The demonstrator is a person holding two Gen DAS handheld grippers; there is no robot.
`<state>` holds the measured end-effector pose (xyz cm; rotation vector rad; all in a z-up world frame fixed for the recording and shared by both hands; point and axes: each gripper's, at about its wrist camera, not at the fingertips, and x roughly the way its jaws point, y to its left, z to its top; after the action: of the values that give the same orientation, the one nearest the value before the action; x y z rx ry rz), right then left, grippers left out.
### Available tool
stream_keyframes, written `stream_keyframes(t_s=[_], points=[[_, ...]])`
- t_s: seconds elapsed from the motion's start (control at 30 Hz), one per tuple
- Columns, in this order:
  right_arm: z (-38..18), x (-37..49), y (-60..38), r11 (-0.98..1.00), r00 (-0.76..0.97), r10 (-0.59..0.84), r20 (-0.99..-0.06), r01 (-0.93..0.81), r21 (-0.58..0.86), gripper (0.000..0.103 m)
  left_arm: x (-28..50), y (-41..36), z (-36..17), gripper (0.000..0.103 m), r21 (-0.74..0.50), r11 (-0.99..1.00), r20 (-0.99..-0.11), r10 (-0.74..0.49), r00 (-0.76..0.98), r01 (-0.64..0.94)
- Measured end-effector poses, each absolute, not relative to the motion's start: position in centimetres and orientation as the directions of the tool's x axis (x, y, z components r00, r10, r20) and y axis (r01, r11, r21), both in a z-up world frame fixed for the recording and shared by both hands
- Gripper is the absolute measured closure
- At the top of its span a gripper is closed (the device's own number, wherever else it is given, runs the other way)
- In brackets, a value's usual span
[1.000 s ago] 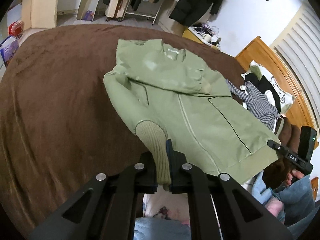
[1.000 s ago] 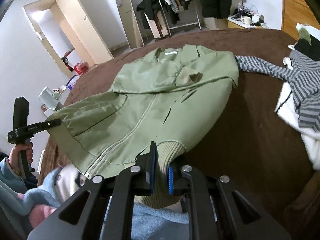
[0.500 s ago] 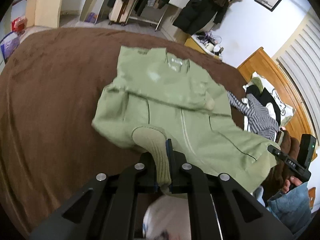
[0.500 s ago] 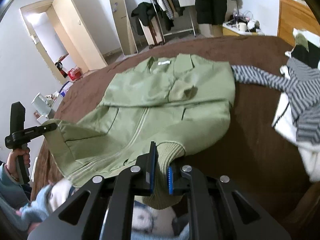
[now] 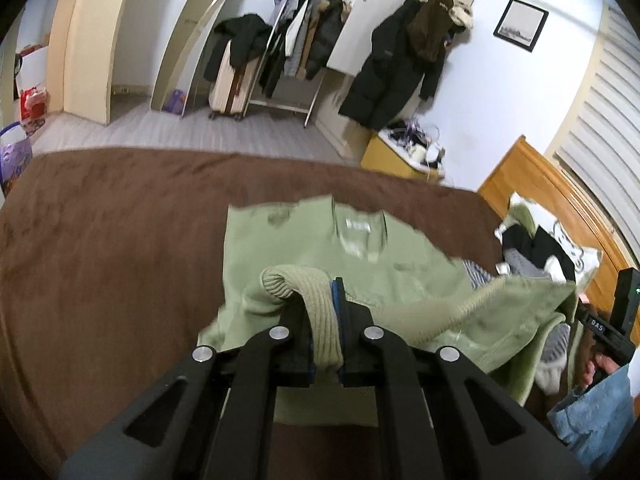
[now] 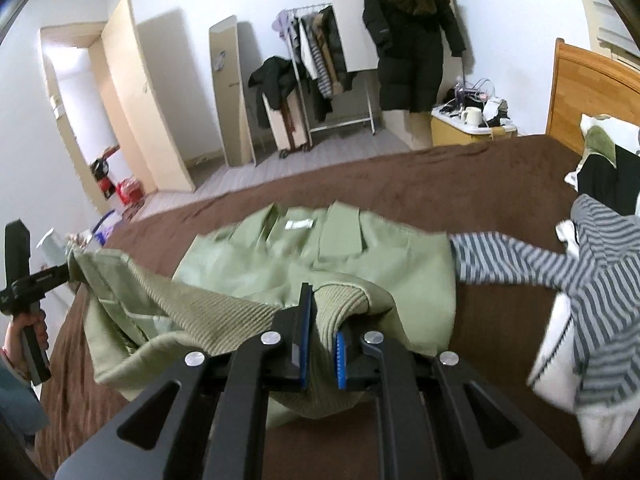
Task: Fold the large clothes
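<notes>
Grippers angled downward (jaws clamped), holding jacket hem raised.

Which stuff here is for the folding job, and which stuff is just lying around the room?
For the job:
- green jacket, hem lifted
- left gripper, shut on the ribbed hem
- right gripper, shut on the ribbed hem

Just lying about:
- striped top on the brown bed cover
- black coat hanging on the wall
- clothes rack
- suitcase
- mug
</notes>
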<state>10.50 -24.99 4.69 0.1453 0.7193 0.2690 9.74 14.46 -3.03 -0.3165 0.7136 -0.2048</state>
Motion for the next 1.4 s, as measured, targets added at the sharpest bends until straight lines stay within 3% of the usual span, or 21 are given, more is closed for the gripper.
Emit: stream_keyframes(t_s=[0.3, 0.63, 0.93, 1.2, 1.3, 1.37, 1.4], points=[[2.8, 21.3, -25.0, 0.972, 0.744, 0.225, -0.629, -0.131, 0.193, 0.093, 21.2, 12.6, -3.6, 0.093, -0.293, 0.952, -0.596, -0.254, 0.762, 0.089], [-5.8, 32.1, -25.3, 0.989, 0.653, 0.146, -0.743, -0.086, 0.118, 0.093, 33.2, 14.0, -12.1, 0.093, -0.238, 0.971, -0.731, -0.202, 0.652, 0.034], [-13.7, 36.6, -25.6, 0.991, 0.562, 0.131, -0.816, -0.048, 0.126, 0.091, 37.1, 14.4, -19.4, 0.090, -0.192, 0.981, -0.811, -0.178, 0.557, 0.033], [-13.5, 36.2, -25.4, 0.991, 0.577, 0.134, -0.805, -0.061, 0.121, 0.087, 36.9, 14.7, -19.2, 0.086, -0.209, 0.977, -0.801, -0.196, 0.566, 0.043], [-12.1, 35.4, -25.3, 0.989, 0.582, 0.144, -0.800, -0.062, 0.133, 0.079, 36.5, 14.9, -18.2, 0.077, -0.241, 0.970, -0.797, -0.224, 0.561, 0.045], [-11.2, 34.8, -25.2, 0.987, 0.593, 0.156, -0.790, -0.068, 0.144, 0.072, 36.2, 14.7, -17.1, 0.049, -0.253, 0.965, -0.788, -0.246, 0.565, 0.067], [-10.6, 34.4, -25.0, 0.986, 0.597, 0.162, -0.786, -0.073, 0.147, 0.066, 35.9, 14.5, -16.5, 0.041, -0.244, 0.966, -0.783, -0.246, 0.571, 0.081]])
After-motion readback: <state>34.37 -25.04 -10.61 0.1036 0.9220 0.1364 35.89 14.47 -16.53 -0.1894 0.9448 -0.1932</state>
